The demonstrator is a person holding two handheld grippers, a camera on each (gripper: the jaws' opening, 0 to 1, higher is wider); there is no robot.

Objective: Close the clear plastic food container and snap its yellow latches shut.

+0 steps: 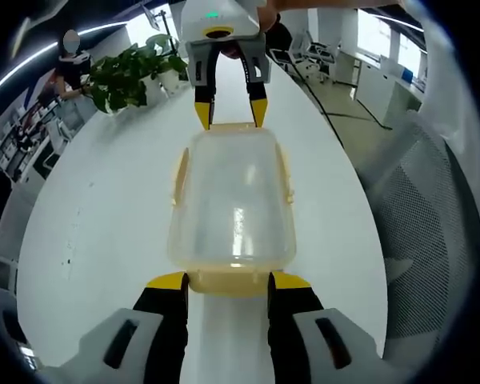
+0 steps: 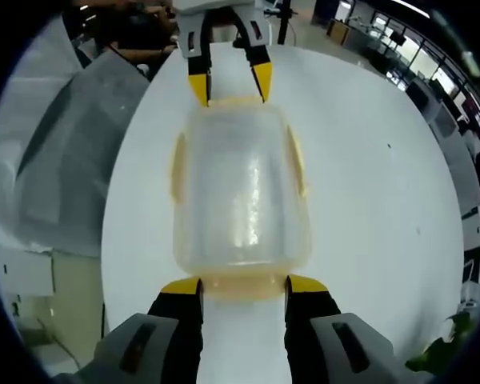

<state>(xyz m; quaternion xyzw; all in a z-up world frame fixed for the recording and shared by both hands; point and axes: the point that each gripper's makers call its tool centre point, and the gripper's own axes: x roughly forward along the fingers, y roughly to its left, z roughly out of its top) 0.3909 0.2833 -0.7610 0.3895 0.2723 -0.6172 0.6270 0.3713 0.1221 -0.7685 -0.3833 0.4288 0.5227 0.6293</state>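
The clear plastic food container (image 1: 232,200) lies lengthwise on the white table (image 1: 104,200) with its lid on top. Yellow side latches (image 1: 178,172) flare outward along both long sides. My left gripper (image 1: 230,280) is open, its yellow tips at the container's near end with the end latch (image 1: 228,286) between them. My right gripper (image 1: 230,112) faces it at the far end, open as well. In the right gripper view the container (image 2: 240,192) runs from my right gripper (image 2: 244,284) up to the left gripper (image 2: 230,84).
A green potted plant (image 1: 128,76) stands at the table's far left, with a person (image 1: 72,60) behind it. A grey mesh chair (image 1: 432,200) sits beside the table's right edge, seen again as the chair (image 2: 64,136). White table (image 2: 368,160) spreads wide on both sides.
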